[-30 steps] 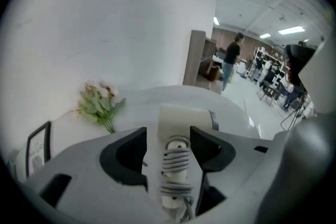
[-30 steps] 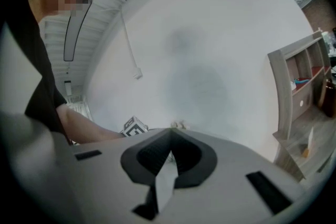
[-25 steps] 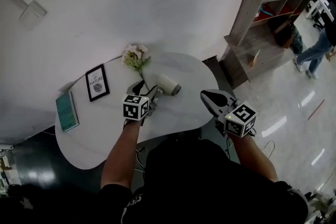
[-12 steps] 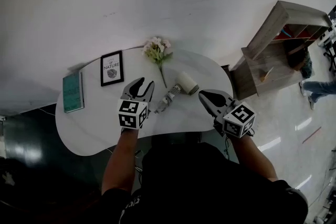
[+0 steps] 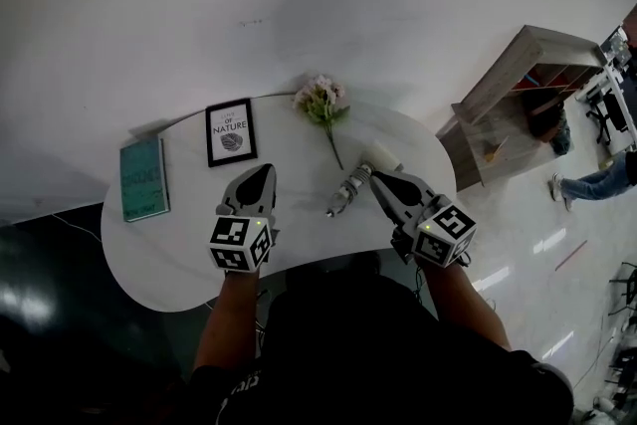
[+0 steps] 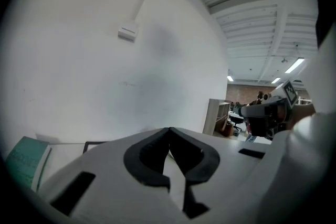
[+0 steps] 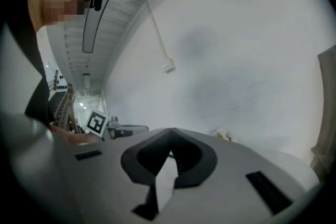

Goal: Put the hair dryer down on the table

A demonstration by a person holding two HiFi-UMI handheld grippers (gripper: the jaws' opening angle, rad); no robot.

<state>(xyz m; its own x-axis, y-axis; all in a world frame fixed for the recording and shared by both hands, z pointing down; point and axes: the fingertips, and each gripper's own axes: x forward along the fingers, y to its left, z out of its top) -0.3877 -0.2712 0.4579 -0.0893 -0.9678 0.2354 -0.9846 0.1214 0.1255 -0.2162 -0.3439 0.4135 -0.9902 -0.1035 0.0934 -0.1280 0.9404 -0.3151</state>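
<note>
The hair dryer [image 5: 348, 191], white with a grey handle, lies on the white table [image 5: 149, 274] just right of its middle. Nothing holds it, and my right gripper hides part of its head end. My left gripper [image 5: 261, 171] hangs over the table to the left of the dryer and apart from it. Its jaws have just been closing and now meet with nothing between them, as the left gripper view [image 6: 169, 131] shows. My right gripper [image 5: 377, 179] is just right of the dryer's handle. Its tips touch in the right gripper view [image 7: 170, 134], empty.
A teal book [image 5: 144, 177], a framed picture [image 5: 231, 131] and a flower sprig [image 5: 323, 103] lie along the table's far side by the white wall. A wooden shelf unit [image 5: 518, 85] stands to the right, with a person's legs [image 5: 595, 182] beyond it.
My left gripper let go of the hair dryer's handle, drew back to the left and closed. The dryer stays lying on the table. My right gripper came in over the table beside it.
</note>
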